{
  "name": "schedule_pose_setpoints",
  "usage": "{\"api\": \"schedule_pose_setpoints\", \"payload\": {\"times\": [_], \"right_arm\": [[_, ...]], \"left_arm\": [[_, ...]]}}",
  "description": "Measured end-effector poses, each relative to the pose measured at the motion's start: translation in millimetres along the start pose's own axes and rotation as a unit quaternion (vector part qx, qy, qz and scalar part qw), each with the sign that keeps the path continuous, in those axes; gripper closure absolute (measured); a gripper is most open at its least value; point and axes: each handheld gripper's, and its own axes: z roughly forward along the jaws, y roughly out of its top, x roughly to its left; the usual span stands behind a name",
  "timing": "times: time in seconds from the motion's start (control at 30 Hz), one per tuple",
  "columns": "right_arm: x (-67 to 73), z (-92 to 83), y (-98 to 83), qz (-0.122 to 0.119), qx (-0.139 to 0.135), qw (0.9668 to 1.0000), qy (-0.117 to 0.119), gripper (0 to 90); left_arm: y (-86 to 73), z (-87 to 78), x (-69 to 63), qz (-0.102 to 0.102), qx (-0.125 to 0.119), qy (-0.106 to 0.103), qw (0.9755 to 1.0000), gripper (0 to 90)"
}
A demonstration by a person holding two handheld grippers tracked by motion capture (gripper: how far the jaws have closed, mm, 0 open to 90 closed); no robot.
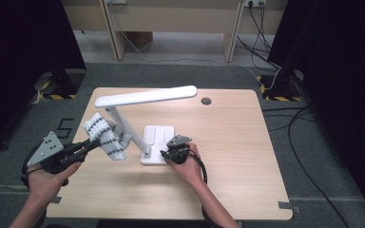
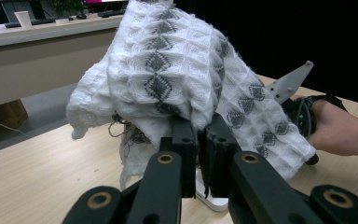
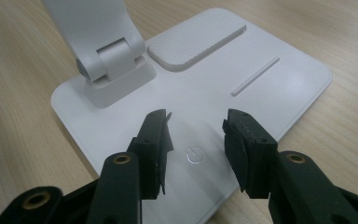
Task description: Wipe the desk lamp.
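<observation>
A white desk lamp (image 1: pixel 145 97) stands on the wooden table (image 1: pixel 233 142), its long head level above its flat base (image 1: pixel 158 135). My left gripper (image 1: pixel 95 142) is shut on a white knitted cloth (image 1: pixel 105 135) with grey diamond marks, held off the table beside the lamp's slanted arm. In the left gripper view the cloth (image 2: pixel 168 70) drapes over the closed jaws of my left gripper (image 2: pixel 200 130). My right gripper (image 3: pixel 196 123) is open just over the near end of the lamp base (image 3: pixel 214 88), jaws either side of the round power button (image 3: pixel 195 154), nothing between them.
A round cable hole (image 1: pixel 206 100) sits in the table's far edge. The lamp's hinge (image 3: pixel 109 60) rises at the base's left in the right gripper view. The person's right hand (image 2: pixel 340 133) shows past the cloth. Cables lie on the floor (image 1: pixel 304 123) to the right.
</observation>
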Motion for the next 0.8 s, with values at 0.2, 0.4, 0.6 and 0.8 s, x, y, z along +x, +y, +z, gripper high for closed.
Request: {"api": "schedule_pose_setpoints", "payload": {"times": [0.2, 0.4, 0.6, 0.8], "right_arm": [[-1.5, 0.7, -0.5, 0.007, -0.002, 1.0, 0.002, 59.3], [-2.8, 0.9, -1.4, 0.017, -0.003, 0.9998, 0.005, 59.4], [-3.6, 1.2, -1.1, 0.019, -0.002, 0.9998, 0.006, 59.4], [-3.7, 1.4, -0.8, 0.02, -0.002, 0.9998, 0.006, 59.4]], "left_arm": [[3.2, -0.1, 2.1, 0.001, -0.003, 0.001, 1.0, 84.3], [5.1, -1.6, 5.8, -0.003, -0.008, 0.004, 1.0, 84.4], [9.1, -4.1, 9.9, -0.004, -0.014, 0.01, 0.9998, 84.3], [12.7, -6.5, 14.9, -0.007, -0.018, 0.016, 0.9997, 84.3]]}}
